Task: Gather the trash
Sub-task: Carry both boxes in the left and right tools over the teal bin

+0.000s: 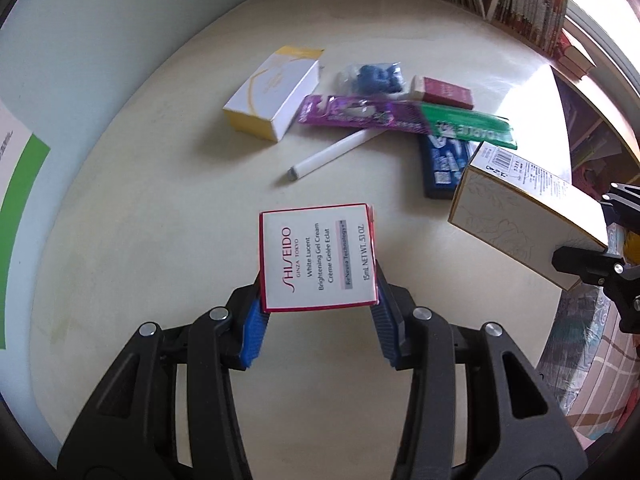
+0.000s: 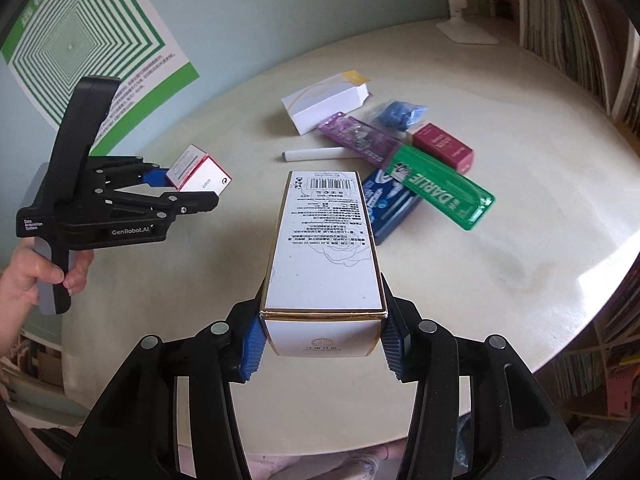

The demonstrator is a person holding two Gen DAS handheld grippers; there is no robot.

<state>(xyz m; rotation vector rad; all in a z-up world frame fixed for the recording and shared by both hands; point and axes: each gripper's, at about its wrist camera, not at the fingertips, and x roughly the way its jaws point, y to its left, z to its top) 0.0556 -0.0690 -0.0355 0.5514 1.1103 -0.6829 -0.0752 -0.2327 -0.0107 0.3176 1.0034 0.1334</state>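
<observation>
The near half of the bench (image 2: 520, 280) lies bare, open to a pass from the front edge; the far middle is crowded by a white-and-yellow carton (image 1: 272, 96), a white tube (image 1: 332, 152), a purple pack (image 1: 360, 114), a green toothpaste box (image 2: 440, 192) across a blue box (image 2: 384, 208), and a maroon box (image 2: 444, 146); bookshelves (image 2: 568, 40) close the right side; a wall (image 2: 260, 20) backs the left.

7 boxes (image 2: 324, 256); 1 pen (image 2: 314, 155); 1 bag (image 2: 400, 114)
</observation>
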